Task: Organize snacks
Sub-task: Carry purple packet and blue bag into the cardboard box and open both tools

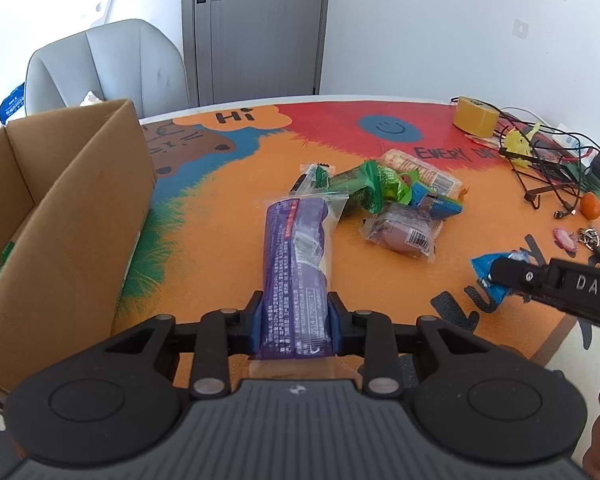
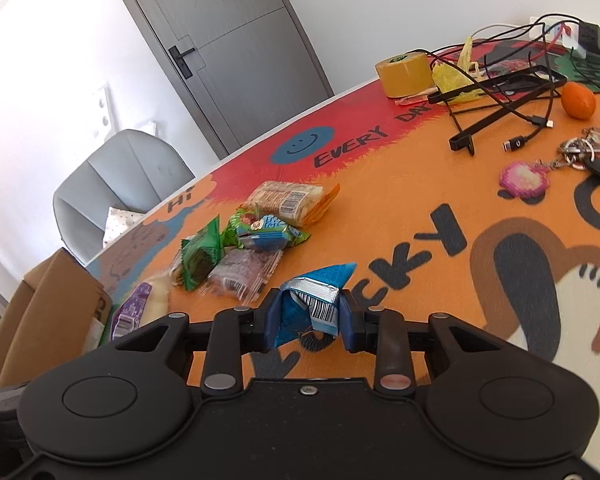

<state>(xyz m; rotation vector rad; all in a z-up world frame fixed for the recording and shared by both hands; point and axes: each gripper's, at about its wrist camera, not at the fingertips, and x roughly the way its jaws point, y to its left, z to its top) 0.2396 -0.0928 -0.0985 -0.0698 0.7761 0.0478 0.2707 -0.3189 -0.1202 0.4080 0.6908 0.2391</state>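
A long purple snack packet [image 1: 296, 272] is pinched between the fingers of the left gripper [image 1: 295, 320], just right of an open cardboard box [image 1: 72, 216]. A crumpled blue wrapper [image 2: 312, 304] is clamped by the right gripper [image 2: 310, 326] above the orange table mat [image 2: 380, 216]. More snacks [image 1: 384, 196] are heaped at mid-table.

tape roll [image 2: 405, 73], tangled cables [image 2: 512, 92], orange [image 2: 578, 100], keys [image 2: 584, 152], chair [image 1: 104, 64]

The left gripper [image 1: 295, 322] pointed toward twelve o'clock with jaws clamped on a purple packet [image 1: 296, 264], while the right gripper [image 2: 310, 320] pinched a blue wrapper [image 2: 316, 292] likewise.
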